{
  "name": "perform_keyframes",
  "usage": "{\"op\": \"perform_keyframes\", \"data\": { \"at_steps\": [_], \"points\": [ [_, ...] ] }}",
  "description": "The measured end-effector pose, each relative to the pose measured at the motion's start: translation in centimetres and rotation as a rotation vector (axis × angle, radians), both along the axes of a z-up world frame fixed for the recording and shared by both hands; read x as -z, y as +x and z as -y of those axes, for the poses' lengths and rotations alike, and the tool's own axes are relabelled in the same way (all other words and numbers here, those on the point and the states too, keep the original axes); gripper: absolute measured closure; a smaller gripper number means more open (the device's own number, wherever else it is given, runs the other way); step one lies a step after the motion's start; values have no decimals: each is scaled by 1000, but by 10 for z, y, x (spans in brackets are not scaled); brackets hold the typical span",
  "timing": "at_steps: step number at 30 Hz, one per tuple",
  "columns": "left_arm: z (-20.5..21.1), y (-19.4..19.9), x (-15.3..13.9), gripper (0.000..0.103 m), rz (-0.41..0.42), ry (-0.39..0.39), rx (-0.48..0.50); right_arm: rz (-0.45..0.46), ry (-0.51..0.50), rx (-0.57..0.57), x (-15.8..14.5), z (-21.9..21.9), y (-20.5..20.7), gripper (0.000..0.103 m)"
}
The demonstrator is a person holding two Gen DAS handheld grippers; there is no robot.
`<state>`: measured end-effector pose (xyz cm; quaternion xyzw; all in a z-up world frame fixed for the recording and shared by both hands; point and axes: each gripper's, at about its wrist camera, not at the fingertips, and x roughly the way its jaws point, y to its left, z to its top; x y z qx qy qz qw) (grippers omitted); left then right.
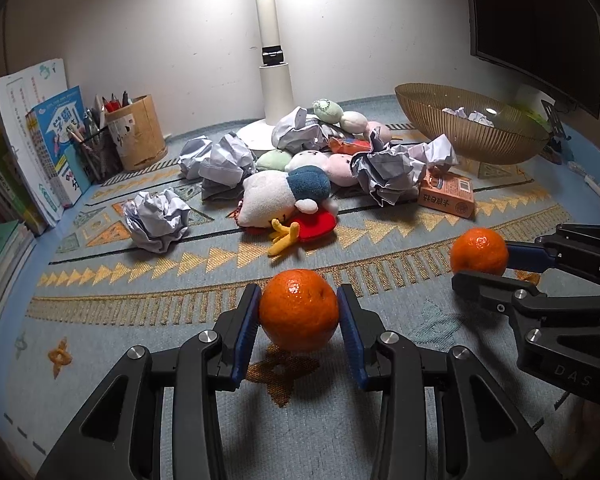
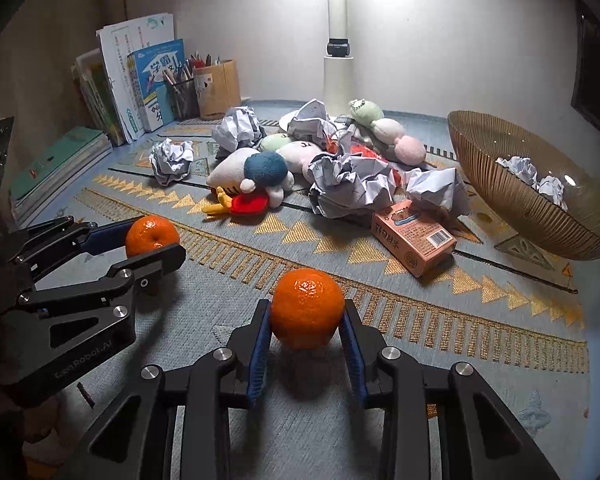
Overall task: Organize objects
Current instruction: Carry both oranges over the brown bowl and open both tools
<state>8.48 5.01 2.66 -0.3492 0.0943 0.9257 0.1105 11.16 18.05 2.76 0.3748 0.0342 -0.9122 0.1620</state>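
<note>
My left gripper [image 1: 298,312] is shut on an orange mandarin [image 1: 298,309], held just above the patterned mat. It also shows at the left of the right wrist view [image 2: 152,242] with its mandarin [image 2: 151,235]. My right gripper [image 2: 305,314] is shut on a second mandarin [image 2: 306,307], also just above the mat; in the left wrist view it appears at the right [image 1: 476,260] with its mandarin [image 1: 478,250]. Beyond lie crumpled paper balls [image 1: 156,220], plush toys [image 1: 284,196] and a pink carton [image 2: 414,236].
A ribbed amber bowl [image 2: 512,196] with paper balls in it stands at the back right. A white lamp post [image 1: 274,80] rises at the back centre. Books [image 1: 40,148] and pen holders [image 1: 136,132] line the back left. A dark monitor [image 1: 540,20] hangs upper right.
</note>
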Motion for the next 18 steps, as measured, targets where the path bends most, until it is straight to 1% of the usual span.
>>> {"op": "perform_keyframes", "data": {
  "at_steps": [1, 2, 4, 6, 9, 12, 14, 16, 18],
  "points": [
    [-1, 0, -2, 67, 1, 1, 2, -9, -27, -2, -4, -4, 3, 70],
    [-2, 0, -4, 67, 6, 23, 12, -15, -53, 0, -7, -9, 6, 70],
    [-6, -2, -12, 67, 30, 95, 43, -13, -102, 12, -15, -25, 10, 70],
    [-18, -5, -25, 67, 20, 128, 74, -38, -98, 61, -27, -47, 15, 70],
    [-48, -16, -48, 67, 10, 188, 146, -106, -114, 158, -60, -92, 17, 70],
    [-84, -34, -70, 67, 20, 263, 227, -155, -157, 275, -95, -142, 9, 70],
    [-109, -49, -82, 67, 26, 306, 270, -165, -167, 347, -111, -168, -3, 70],
    [-132, -65, -92, 67, 24, 330, 293, -157, -167, 402, -119, -187, -18, 70],
    [-152, -82, -97, 67, 24, 335, 303, -132, -170, 436, -120, -200, -36, 70]
  ]
}}
